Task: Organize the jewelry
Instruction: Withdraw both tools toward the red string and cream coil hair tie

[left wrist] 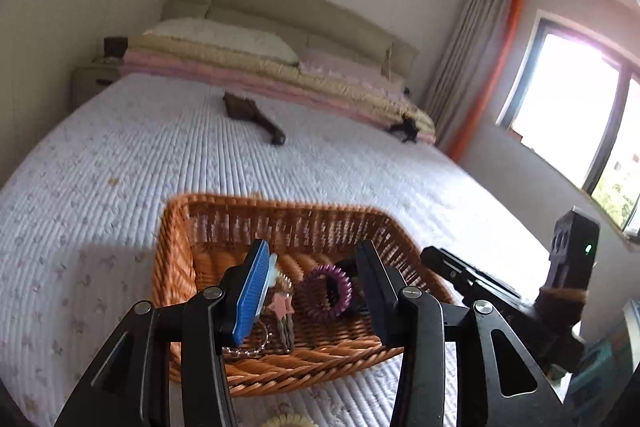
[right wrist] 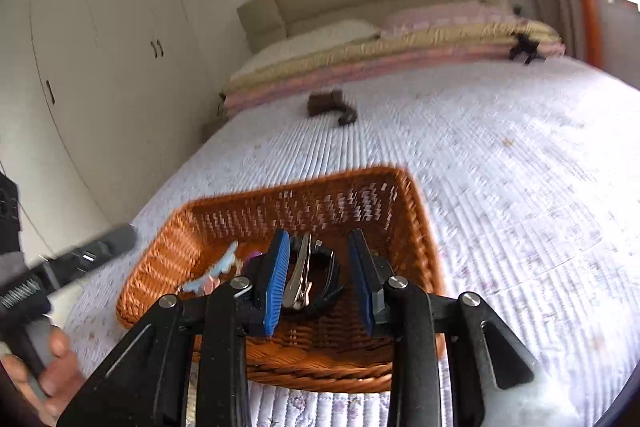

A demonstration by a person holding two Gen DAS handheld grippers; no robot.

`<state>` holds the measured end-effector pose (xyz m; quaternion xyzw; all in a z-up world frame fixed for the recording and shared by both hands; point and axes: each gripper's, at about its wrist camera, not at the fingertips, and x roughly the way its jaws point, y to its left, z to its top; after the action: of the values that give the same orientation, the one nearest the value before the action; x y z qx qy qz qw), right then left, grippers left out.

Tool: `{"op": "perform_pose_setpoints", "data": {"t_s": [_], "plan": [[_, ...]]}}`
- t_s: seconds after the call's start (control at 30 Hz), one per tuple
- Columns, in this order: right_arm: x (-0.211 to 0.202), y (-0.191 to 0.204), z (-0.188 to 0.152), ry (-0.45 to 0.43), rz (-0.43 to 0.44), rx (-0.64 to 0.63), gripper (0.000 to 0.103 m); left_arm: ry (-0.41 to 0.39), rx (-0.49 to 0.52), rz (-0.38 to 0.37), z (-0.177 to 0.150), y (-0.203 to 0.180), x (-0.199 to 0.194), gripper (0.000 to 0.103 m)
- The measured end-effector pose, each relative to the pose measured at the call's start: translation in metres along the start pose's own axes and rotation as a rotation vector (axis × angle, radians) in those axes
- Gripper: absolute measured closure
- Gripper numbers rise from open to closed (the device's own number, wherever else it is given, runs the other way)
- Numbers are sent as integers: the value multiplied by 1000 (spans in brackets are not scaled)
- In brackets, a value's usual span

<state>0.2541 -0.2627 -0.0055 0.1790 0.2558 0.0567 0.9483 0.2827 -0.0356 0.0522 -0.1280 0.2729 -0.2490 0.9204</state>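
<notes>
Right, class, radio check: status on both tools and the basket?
Left tool open, empty. Right tool open, over a silver clip. Wicker basket on the bed holds purple coil tie. Nothing in the way.

Daylight floods in from the window [left wrist: 576, 115] at the right, which is blown out to white with a pinkish flare around its frame. The basket [left wrist: 280, 223] and bedspread [left wrist: 120, 163] are smeared by motion blur in both views. Fisheye distortion bends the walls, and dark vignetting rings the corners.
</notes>
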Motion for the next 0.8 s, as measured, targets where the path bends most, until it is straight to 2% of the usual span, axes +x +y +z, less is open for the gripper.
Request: {"op": "perform_pose_setpoints", "data": {"t_s": [0.17, 0.3, 0.47, 0.6, 0.8], "plan": [[-47, 22, -3, -81, 0, -47, 70, -102, 10, 8, 10, -5, -65, 55], [-77, 50, -20, -80, 22, -124, 70, -136, 10, 19, -7, -5, -109, 54], [-99, 74, -49, -23, 55, -173, 70, -74, 53, 39, -45, -2, -140, 54], [-106, 83, -71, 31, 52, -188, 70, 3, 78, 63, -81, 0, -149, 54], [-106, 82, -101, 127, 49, -176, 70, 161, 56, 12, -133, 4, -139, 54]]}}
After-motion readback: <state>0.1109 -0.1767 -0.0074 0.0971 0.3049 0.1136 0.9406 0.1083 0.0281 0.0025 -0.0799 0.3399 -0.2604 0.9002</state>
